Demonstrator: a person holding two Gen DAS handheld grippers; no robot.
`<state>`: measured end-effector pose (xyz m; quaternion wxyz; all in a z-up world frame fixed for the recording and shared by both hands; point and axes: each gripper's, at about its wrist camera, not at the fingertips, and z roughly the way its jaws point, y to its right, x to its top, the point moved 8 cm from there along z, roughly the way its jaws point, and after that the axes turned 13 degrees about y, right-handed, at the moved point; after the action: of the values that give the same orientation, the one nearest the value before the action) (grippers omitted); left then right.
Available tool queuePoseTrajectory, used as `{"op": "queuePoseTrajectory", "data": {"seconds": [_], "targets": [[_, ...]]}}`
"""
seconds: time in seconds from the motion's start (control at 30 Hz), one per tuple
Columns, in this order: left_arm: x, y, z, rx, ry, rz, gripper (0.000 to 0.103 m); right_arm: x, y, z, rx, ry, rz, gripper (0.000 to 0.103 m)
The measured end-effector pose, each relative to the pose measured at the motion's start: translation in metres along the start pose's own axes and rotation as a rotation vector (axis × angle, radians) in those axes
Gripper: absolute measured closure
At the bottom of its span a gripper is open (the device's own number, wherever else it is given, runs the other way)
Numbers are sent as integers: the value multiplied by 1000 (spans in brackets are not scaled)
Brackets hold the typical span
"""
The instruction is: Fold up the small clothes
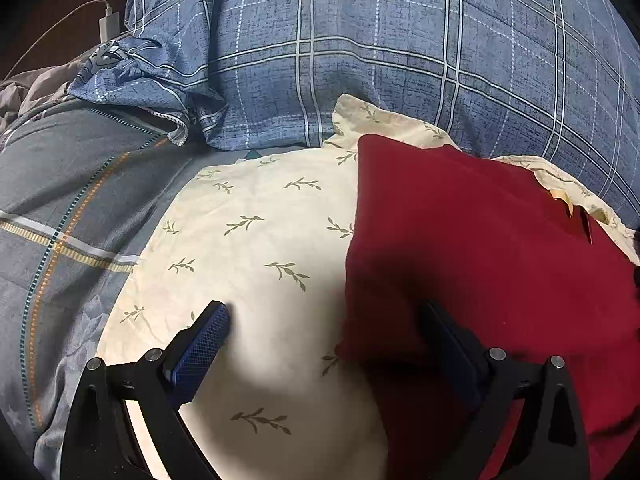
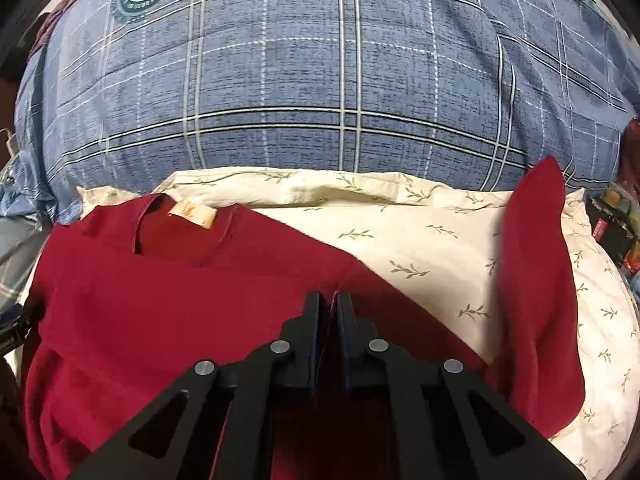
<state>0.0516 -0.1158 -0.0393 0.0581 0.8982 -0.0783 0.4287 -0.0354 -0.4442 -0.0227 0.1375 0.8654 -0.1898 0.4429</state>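
A dark red shirt [image 1: 480,248] lies on a cream pillow with a leaf print [image 1: 256,240]. My left gripper [image 1: 324,316] is open, its jaws wide apart just above the shirt's left edge, one finger over the pillow and one over the red cloth. My right gripper [image 2: 329,300] is shut on a fold of the red shirt [image 2: 160,304] near its middle. The collar with a tan label [image 2: 193,213] faces away from me. A red sleeve [image 2: 536,280] stretches out over the pillow [image 2: 420,240] on the right.
A big blue plaid pillow [image 1: 400,60] [image 2: 320,80] rises right behind the cream pillow. A grey-blue striped bedsheet [image 1: 60,220] lies to the left. A white charger and cable [image 1: 106,24] sit at the far left. Some dark objects [image 2: 612,220] stand at the right edge.
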Motion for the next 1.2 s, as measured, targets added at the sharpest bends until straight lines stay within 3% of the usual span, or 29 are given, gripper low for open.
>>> {"op": "queuePoseTrajectory", "data": {"seconds": [0.13,0.2,0.3,0.5,0.77,0.97,1.2], "targets": [[0,-2,-1,-12,2,-5,5,2,3,-11,22,-8,38,90],[0,-3,-2,-17,4,-11,5,6,9,-32,45,14,81,69],[1,-3,-4,-11,13,-5,5,6,24,-61,17,54,81,51],[1,3,-21,-18,55,21,8,-10,34,-74,16,-3,74,51],[1,11,-45,-42,104,56,8,-29,-22,-94,159,85,5,49],[-6,11,-68,-55,145,52,8,-49,-33,-97,129,111,-30,37],[-13,12,-87,-41,120,58,8,-61,-37,-98,141,82,-62,37]]}}
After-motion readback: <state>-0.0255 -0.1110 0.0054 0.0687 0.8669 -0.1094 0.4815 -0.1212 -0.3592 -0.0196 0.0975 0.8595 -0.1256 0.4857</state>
